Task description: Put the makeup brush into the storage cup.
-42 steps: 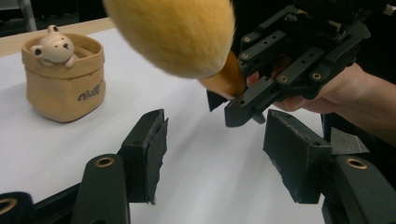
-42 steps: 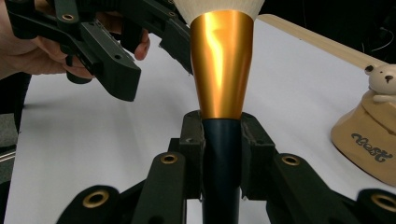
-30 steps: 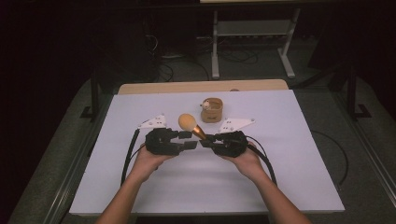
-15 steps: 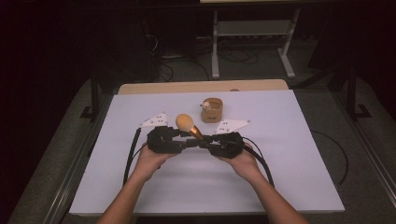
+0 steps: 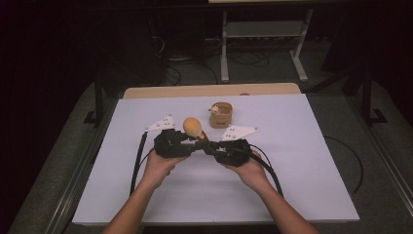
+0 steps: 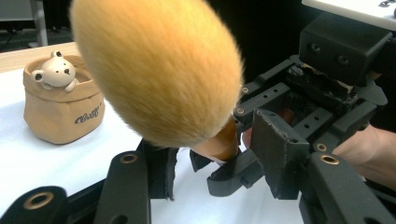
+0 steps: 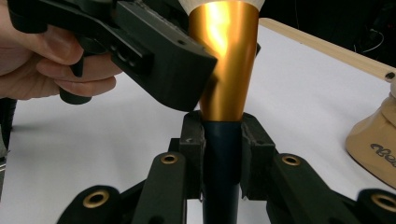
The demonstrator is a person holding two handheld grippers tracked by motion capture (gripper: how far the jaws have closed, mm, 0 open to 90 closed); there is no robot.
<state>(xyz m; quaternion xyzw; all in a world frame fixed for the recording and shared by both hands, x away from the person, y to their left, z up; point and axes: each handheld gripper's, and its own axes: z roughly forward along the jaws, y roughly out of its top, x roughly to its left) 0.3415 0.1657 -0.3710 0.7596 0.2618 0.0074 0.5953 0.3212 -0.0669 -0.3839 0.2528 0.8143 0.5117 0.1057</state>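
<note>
**Brush handover, mid-air above the table**

My right tool (image 5: 210, 147) is clamped on the dark handle of the makeup brush (image 5: 193, 128), pads tight on either side just below the gold ferrule, as the right tool's own camera shows. The brush stands tilted up between my two hands, its fluffy orange head leaning toward the little bear-topped pot (image 5: 220, 114), which sits well apart on the white table (image 5: 302, 165).

My left tool (image 5: 191, 142) has just been closing; its jaws bracket the ferrule and the base of the bristles, but from its own camera I see gaps on both sides, so it's narrow, not gripping yet.

To do this well, I reckon: bring the left jaws onto the hard ferrule, not the soft bristles, which would slip and splay. Keep the right clamp firm until the left one has bitten. Keep both hands steady so the brush doesn't twist
</note>
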